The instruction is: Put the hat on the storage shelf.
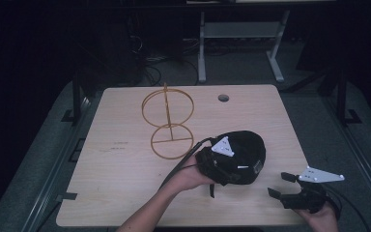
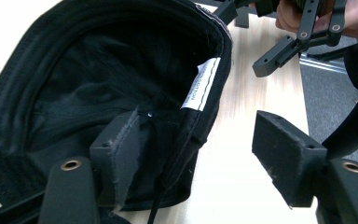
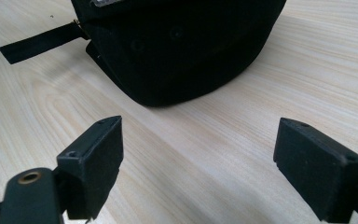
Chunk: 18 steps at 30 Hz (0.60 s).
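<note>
A black cap (image 1: 239,154) lies on the wooden table (image 1: 121,174), right of centre. My left gripper (image 1: 216,163) is at the cap's near-left side and stands open. In the left gripper view its left jaw is inside the cap (image 2: 98,84), behind the back strap, while its right jaw is outside over bare wood; a white label (image 2: 200,84) is sewn inside the rim. My right gripper (image 1: 279,185) hovers open near the table's front right corner. In the right gripper view the cap (image 3: 182,42) sits ahead of the wide-open jaws, its strap end (image 3: 37,42) lying flat to the left.
A gold wire stand (image 1: 168,121) with two rings stands at the table's middle back, left of the cap. A round cable hole (image 1: 223,98) is near the far edge. The table's right edge runs close beside my right gripper.
</note>
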Motion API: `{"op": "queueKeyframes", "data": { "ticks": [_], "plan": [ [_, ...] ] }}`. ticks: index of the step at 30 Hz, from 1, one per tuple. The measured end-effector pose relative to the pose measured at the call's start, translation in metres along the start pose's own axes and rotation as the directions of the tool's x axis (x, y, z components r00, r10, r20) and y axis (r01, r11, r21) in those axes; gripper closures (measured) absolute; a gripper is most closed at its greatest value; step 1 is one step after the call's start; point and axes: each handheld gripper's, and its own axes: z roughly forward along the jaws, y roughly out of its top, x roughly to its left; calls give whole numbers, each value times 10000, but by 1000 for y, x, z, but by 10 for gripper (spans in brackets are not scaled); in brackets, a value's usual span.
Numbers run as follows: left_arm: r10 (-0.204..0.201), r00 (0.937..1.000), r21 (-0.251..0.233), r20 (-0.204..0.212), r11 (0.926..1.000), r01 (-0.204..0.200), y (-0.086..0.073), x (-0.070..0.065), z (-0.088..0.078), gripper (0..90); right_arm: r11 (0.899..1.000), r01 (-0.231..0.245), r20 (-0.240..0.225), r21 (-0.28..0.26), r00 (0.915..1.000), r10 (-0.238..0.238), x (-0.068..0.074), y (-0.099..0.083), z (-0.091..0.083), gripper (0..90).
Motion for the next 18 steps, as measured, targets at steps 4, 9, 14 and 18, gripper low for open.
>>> {"op": "queueKeyframes", "data": {
  "ticks": [4, 9, 14, 18],
  "plan": [
    [71, 9999, 251, 137, 9997, -74, 2, 2, 7, 376, 10000, -10, -15, -3, 10000, 10, 0, 0, 0, 154],
    [322, 9994, 521, 153, 9981, -330, 3, 2, 16, 444, 10000, 92, -10, 12, 10000, -92, 0, 0, 1, 154],
    [356, 9990, 831, 260, 9958, -377, 2, 6, 22, 510, 9998, 180, -72, 116, 9998, -180, 2, 0, 4, 154],
    [392, 9983, 944, 424, 9946, -431, 1, 8, 23, 619, 9995, 228, -130, 205, 9997, -225, 3, 0, 6, 154]
  ]
}}
